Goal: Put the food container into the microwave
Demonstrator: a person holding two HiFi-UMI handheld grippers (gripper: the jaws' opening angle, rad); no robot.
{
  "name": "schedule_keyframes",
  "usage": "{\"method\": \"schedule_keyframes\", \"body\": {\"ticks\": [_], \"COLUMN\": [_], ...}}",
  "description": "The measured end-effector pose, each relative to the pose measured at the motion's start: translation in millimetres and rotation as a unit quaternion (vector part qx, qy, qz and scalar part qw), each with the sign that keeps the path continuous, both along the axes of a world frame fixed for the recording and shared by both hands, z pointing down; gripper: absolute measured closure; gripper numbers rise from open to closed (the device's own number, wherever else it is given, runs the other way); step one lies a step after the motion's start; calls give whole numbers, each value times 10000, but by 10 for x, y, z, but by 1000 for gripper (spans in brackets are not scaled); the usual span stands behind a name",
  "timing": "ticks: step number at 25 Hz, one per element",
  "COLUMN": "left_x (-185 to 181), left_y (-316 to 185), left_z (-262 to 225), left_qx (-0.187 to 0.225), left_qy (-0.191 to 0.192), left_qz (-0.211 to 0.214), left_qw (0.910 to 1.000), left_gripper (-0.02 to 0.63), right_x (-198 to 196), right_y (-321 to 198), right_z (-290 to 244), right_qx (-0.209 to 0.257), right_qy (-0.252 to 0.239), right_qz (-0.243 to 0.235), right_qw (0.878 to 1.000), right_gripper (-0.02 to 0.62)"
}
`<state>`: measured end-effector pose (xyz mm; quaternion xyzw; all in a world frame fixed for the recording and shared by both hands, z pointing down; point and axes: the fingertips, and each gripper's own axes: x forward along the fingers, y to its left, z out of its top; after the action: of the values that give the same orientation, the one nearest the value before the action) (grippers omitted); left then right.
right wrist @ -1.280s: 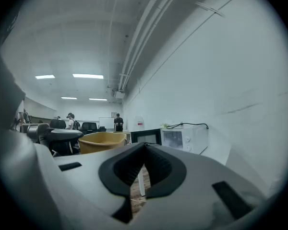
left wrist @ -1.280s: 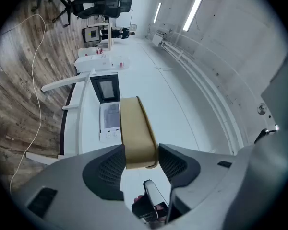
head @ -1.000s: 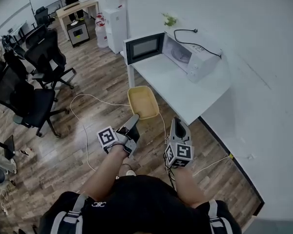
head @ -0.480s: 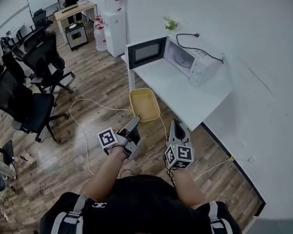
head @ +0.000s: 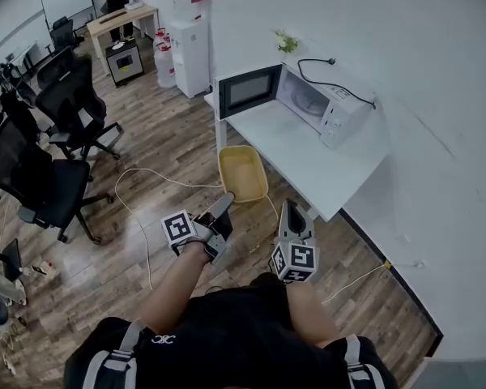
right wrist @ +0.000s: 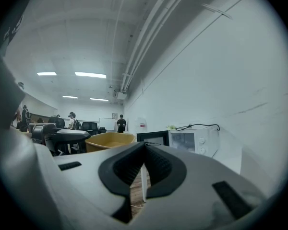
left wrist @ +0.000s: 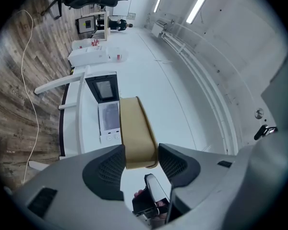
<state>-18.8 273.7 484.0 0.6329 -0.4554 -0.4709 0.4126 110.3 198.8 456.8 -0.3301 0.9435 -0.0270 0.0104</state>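
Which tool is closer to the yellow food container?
Left. The left tool clamps the near rim of the yellow food container; the right tool, shut and empty, is beside it, not touching.

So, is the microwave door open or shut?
Open. The door stands swung out from the microwave, and its pale inside shows.

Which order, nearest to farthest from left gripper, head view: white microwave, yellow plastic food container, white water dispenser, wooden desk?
1. Yellow plastic food container: in the left gripper.
2. White microwave: right, on table.
3. White water dispenser: beyond, upper centre.
4. Wooden desk: farthest, top left.
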Motion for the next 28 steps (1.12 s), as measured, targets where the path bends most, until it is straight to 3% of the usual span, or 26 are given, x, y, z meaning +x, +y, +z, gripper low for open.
{"method": "schedule_keyframes", "body": {"ticks": [13,28], "left_x": [-597,-1222], "left_y": [-411,-1909], "left_z": [181,284], "left_qx": [-140,-298], "left_qy": [74,56], "left_qz": [-226,86], "left_qw": [9996,9995], "left_gripper": [388,389], "right_x": [-504,-1177], "right_y": [-616,-2191], "right_z": [76,237], "right_qx": [116,-234], "right_qy": [-54,-189], "right_qz": [1,234], "right_qw": [9999,9993], "right_gripper": [591,591]}}
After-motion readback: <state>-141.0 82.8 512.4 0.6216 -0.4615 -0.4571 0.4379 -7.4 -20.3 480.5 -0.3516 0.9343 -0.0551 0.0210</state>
